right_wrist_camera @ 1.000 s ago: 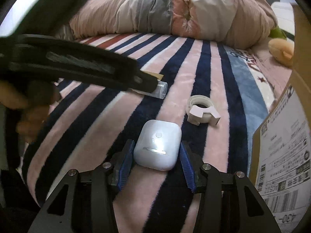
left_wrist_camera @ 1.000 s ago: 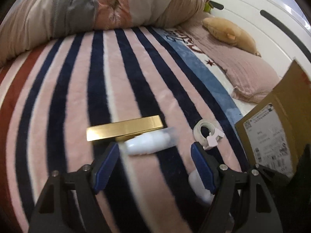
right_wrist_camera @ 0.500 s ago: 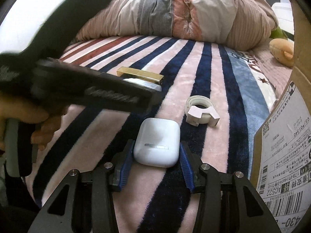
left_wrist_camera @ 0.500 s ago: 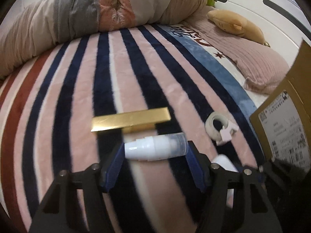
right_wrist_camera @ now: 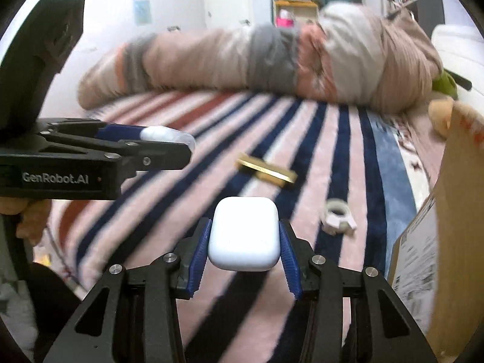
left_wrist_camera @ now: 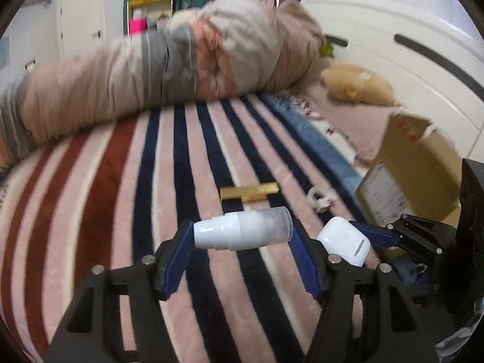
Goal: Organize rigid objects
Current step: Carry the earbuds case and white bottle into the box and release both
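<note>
My left gripper [left_wrist_camera: 242,236] is shut on a white spray bottle [left_wrist_camera: 242,231] with a clear cap, held crosswise above the striped blanket [left_wrist_camera: 121,211]. My right gripper [right_wrist_camera: 244,243] is shut on a white earbud case [right_wrist_camera: 243,233], also lifted. The case and right gripper show in the left wrist view [left_wrist_camera: 345,240], close to the right of the bottle. The left gripper with the bottle [right_wrist_camera: 166,135] shows at the left of the right wrist view. A gold bar-shaped box [left_wrist_camera: 248,192] [right_wrist_camera: 266,172] and a white tape dispenser [left_wrist_camera: 320,198] [right_wrist_camera: 337,216] lie on the blanket.
An open cardboard box [left_wrist_camera: 417,163] [right_wrist_camera: 453,211] stands at the right. A rolled duvet [left_wrist_camera: 151,75] lies across the back of the bed. A tan plush toy [left_wrist_camera: 357,86] and pink pillow sit at the back right, by a white headboard [left_wrist_camera: 408,60].
Both grippers have risen off the blanket, the left closing on and lifting the spray bottle and the right lifting the earbud case. The gold box and tape dispenser stay on the blanket.
</note>
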